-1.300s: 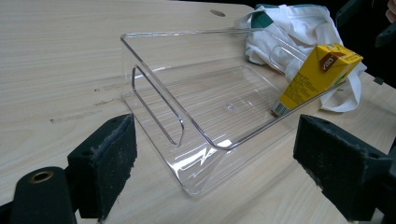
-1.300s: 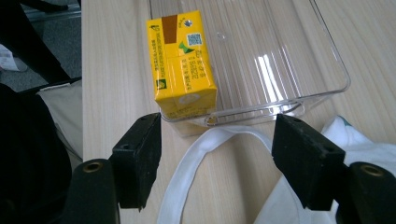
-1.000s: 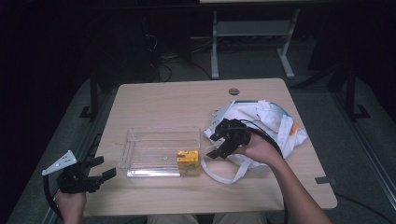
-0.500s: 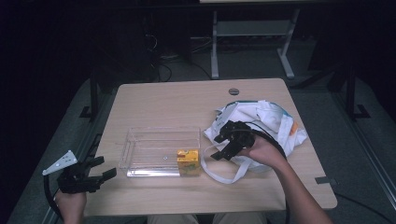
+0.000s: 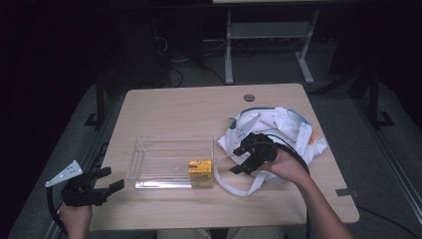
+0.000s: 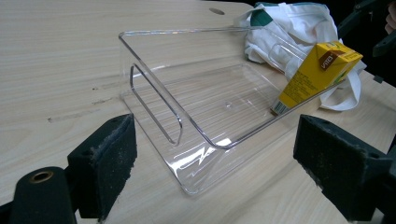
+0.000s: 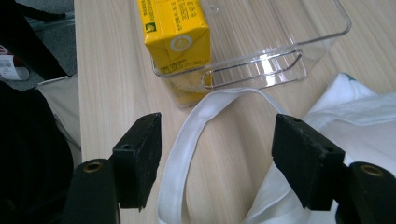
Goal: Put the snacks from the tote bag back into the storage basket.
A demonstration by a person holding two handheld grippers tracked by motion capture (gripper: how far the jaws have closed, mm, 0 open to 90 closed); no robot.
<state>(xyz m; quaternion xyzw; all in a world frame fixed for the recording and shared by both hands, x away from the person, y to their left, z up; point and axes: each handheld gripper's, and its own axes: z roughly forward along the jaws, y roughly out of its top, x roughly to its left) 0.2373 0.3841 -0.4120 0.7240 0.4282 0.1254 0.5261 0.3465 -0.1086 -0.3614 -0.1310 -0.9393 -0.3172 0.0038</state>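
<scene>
In the high view the right gripper (image 5: 243, 158) has sunk a little toward the table (image 5: 179, 104) and drawn slightly nearer the person since a second ago, now hanging over the looped strap (image 5: 234, 183) of the crumpled white cloth tote bag (image 5: 283, 130); the left gripper (image 5: 107, 180) has stayed at the table's near left edge. The clear rigid plastic rectangular bin (image 5: 164, 158) sits between them, with a yellow cardboard juice carton (image 5: 200, 171) upright in its near right corner. In the left gripper view, wide-spread foam-padded black jaws frame the glossy bin (image 6: 196, 98), its slotted handle toward them, empty between the pads; the carton (image 6: 317, 74) stands at the bin's far end. In the right gripper view, jaws stand apart and empty above the flat woven strap (image 7: 196, 135), which lies on pale wood-grain just beside the bin's wall (image 7: 261, 65) and carton (image 7: 175, 32).
</scene>
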